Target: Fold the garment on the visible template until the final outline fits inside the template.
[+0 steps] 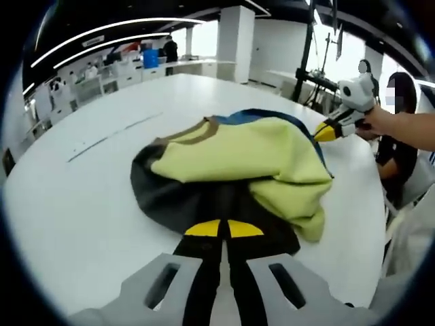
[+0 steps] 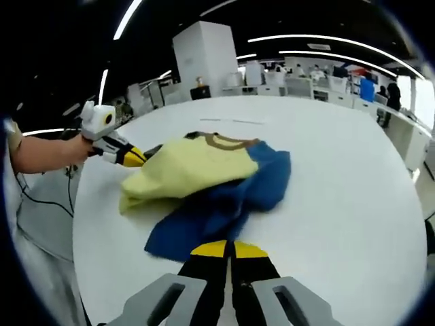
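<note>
Left gripper view: the garment (image 1: 231,170) sits bunched mid-table (image 1: 81,204), yellow panel flopped over the dark and blue parts, so it's mid-fold, I'd guess. The left gripper (image 1: 223,229) has its jaws pressed together right at the dark hem, looks clamped on the cloth.

Right gripper view: the right gripper (image 2: 229,249) is pinched closed at the blue edge nearest it, seemingly gripping that. No template outline I can make out.

We see the left gripper (image 1: 223,229), jaws together, pinching the dark edge of the yellow-and-blue garment (image 1: 245,163) on the white table (image 1: 81,204); the right gripper (image 1: 329,130) meets its far edge.
</note>
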Demonstrator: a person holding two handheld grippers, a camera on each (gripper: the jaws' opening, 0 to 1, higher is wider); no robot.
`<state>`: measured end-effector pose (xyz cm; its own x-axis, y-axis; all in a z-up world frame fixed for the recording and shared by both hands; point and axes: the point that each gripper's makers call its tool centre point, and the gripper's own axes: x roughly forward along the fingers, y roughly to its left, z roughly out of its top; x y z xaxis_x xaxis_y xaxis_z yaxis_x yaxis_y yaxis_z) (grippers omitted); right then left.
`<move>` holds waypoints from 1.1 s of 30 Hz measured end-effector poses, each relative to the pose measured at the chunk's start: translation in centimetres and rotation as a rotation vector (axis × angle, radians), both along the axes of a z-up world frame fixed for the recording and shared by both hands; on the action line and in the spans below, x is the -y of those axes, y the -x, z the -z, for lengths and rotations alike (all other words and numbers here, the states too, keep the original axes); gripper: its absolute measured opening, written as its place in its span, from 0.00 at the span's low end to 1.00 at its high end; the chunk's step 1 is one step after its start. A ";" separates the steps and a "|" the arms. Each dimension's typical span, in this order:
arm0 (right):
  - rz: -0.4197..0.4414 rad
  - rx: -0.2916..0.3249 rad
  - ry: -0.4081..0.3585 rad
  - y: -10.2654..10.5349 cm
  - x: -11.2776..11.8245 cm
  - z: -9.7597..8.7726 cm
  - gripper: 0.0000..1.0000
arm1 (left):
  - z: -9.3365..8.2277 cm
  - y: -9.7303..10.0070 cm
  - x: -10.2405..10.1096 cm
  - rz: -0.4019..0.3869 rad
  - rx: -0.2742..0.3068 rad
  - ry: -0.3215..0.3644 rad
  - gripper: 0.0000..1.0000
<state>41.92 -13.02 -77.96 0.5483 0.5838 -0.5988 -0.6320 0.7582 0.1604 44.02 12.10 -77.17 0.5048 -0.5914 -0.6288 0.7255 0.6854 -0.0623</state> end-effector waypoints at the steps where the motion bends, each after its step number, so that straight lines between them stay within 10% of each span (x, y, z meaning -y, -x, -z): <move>1: 0.007 0.008 0.000 -0.3 0.2 -0.3 0.00 | -0.3 0.0 -0.2 0.001 0.003 0.002 0.00; 33: 0.116 0.036 0.154 -4.8 8.3 -2.7 0.00 | -2.6 -2.6 -10.8 -0.136 0.046 -0.087 0.00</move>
